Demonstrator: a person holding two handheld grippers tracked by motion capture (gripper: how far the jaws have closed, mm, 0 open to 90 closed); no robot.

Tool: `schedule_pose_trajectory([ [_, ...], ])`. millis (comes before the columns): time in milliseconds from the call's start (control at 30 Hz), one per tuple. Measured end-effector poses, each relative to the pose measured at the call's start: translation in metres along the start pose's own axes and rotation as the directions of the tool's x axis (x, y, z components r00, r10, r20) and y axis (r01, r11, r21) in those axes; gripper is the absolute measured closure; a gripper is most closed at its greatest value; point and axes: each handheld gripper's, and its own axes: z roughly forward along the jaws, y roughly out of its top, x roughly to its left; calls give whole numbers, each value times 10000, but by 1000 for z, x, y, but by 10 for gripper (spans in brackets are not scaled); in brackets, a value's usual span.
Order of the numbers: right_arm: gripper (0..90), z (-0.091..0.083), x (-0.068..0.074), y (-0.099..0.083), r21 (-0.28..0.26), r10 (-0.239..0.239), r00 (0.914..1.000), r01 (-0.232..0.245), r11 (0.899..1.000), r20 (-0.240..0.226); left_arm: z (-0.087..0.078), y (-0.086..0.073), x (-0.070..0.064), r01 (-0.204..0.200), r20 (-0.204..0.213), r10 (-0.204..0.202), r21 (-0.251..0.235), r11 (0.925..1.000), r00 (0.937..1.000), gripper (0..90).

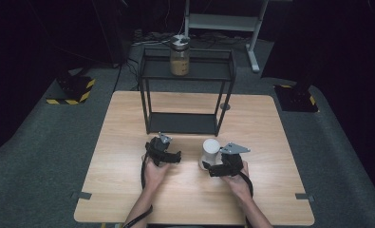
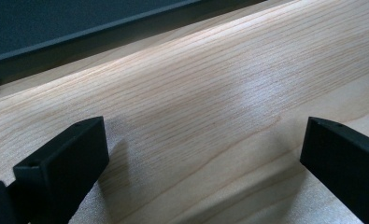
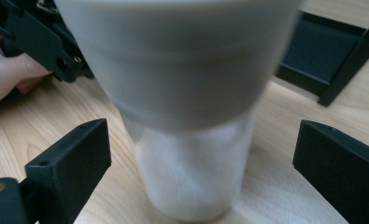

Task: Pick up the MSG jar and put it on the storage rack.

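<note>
A white foam cup (image 1: 210, 148) stands upright on the wooden table (image 1: 128, 142), right of centre. My right gripper (image 1: 217, 164) sits just behind it, open; in the right gripper view the cup (image 3: 187, 116) stands between the two jaws, and neither black fingertip (image 3: 74, 154) touches it. My left gripper (image 1: 164, 151) rests to the cup's left, held by a hand. In the left gripper view it is open (image 2: 201, 144) over bare wood with nothing between its jaws.
A black metal two-tier rack (image 1: 149, 71) stands at the table's far middle, its base (image 2: 56, 28) just ahead of the left gripper. A glass jar (image 1: 180, 56) with tan contents and a metal lid sits on its top shelf. The left gripper's body (image 3: 37, 37) is close beside the cup.
</note>
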Motion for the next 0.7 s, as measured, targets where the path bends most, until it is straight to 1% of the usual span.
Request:
schedule_pose_trajectory([
  [133, 54, 5, 2, 4, -89, -40, 10000, 40, 10000, -21, 0, 0, 0, 7, 6, -7, -3, 10000, 10000, 12],
  [300, 90, 11, 4, 7, -303, 42, 10000, -41, 9995, 28, 0, 0, 0, 10, 11, -10, -11, 10000, 10000, 13],
  [467, 153, 16, 4, 7, -345, 4, 10000, -3, 9994, 24, 0, 0, 0, 5, -2, -5, -9, 10000, 10000, 14],
  [700, 229, 17, 3, 9, -455, -94, 10000, 94, 9989, -9, 0, 0, -1, -42, -59, 42, 31, 10000, 10000, 15],
])
